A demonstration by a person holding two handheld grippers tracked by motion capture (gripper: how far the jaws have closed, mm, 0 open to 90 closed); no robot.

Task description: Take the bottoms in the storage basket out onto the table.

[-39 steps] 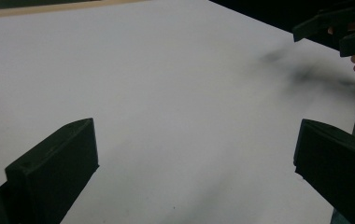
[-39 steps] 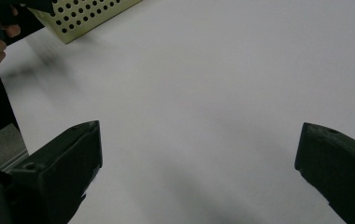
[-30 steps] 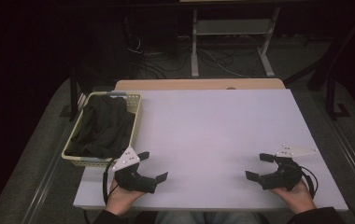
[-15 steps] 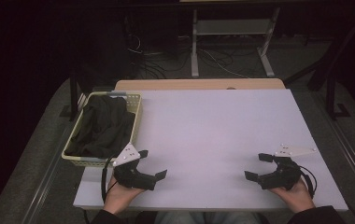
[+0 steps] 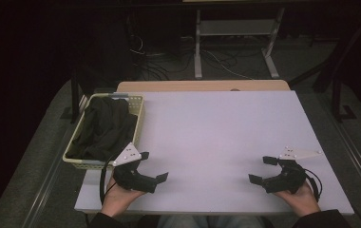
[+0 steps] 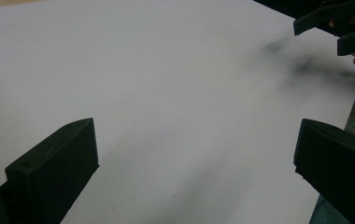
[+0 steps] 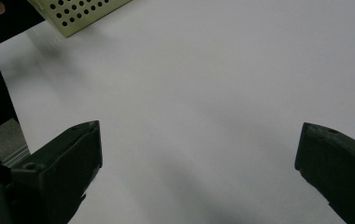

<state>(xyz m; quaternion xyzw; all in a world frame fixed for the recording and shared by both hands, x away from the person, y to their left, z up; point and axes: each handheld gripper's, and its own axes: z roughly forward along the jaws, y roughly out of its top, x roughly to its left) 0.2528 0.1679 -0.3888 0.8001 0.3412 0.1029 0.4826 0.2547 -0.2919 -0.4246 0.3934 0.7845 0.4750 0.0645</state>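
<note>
Grippers left and right gaping wide, empty, matte white table, perforated basket, black cloth.

Bare white table; grey floor, cables beyond.

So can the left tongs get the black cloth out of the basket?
Probably yes. The left tongs are open and empty, right beside the basket, whose top is open, and the cloth lies heaped with nothing over it.

Dark crumpled cloth heaped in the perforated cream basket, table's left edge.
</note>
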